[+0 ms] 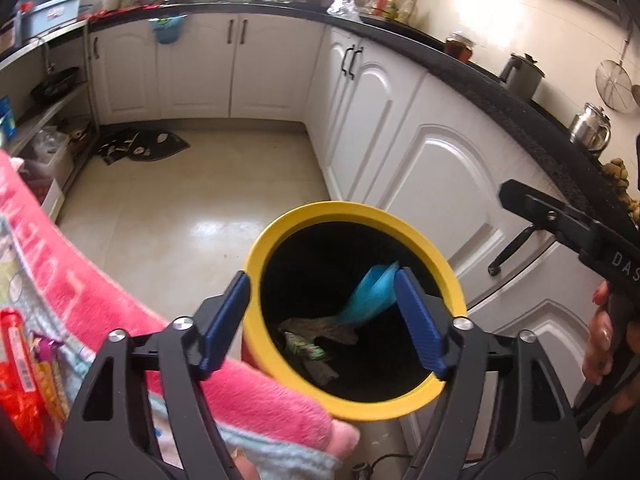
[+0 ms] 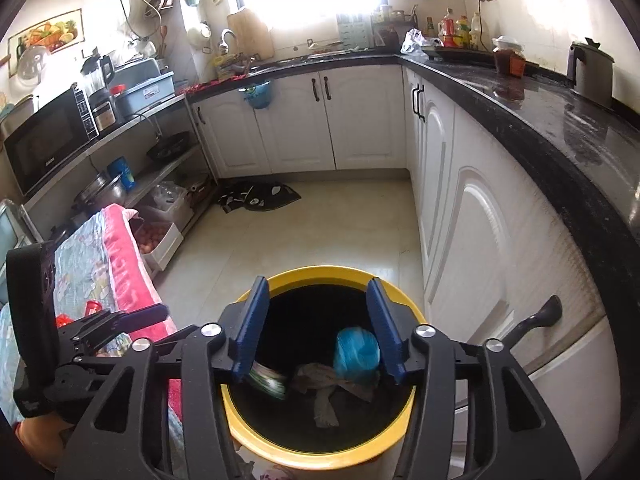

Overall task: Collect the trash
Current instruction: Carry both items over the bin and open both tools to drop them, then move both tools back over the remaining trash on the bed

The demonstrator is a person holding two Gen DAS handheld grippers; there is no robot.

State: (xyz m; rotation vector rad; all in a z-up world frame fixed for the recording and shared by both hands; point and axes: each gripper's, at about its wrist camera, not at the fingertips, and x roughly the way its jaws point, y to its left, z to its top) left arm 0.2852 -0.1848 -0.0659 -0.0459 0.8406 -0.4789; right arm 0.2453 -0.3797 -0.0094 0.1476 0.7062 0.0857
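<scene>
A yellow-rimmed bin (image 1: 352, 210) with a black inside stands on the floor by the white cabinets. My left gripper (image 1: 320, 316) hangs over its mouth, open, with nothing pressed between its blue pads. A blue wrapper (image 1: 372, 292), blurred, is inside the bin beside the right-hand pad. Below it lie brown crumpled paper (image 1: 320, 332) and a green-striped wrapper (image 1: 308, 350). My right gripper (image 2: 316, 320) is also open above the bin (image 2: 320, 274). Below it are a blurred blue wrapper (image 2: 356, 352), a striped wrapper (image 2: 268, 380) and brown paper (image 2: 328, 388).
A pink towel-covered surface (image 1: 80, 280) at the left carries a red packet (image 1: 20, 360) and other wrappers. White cabinets (image 1: 440, 168) and a black countertop (image 2: 560, 140) run along the right. A dark mat (image 2: 260, 196) lies on the tiled floor.
</scene>
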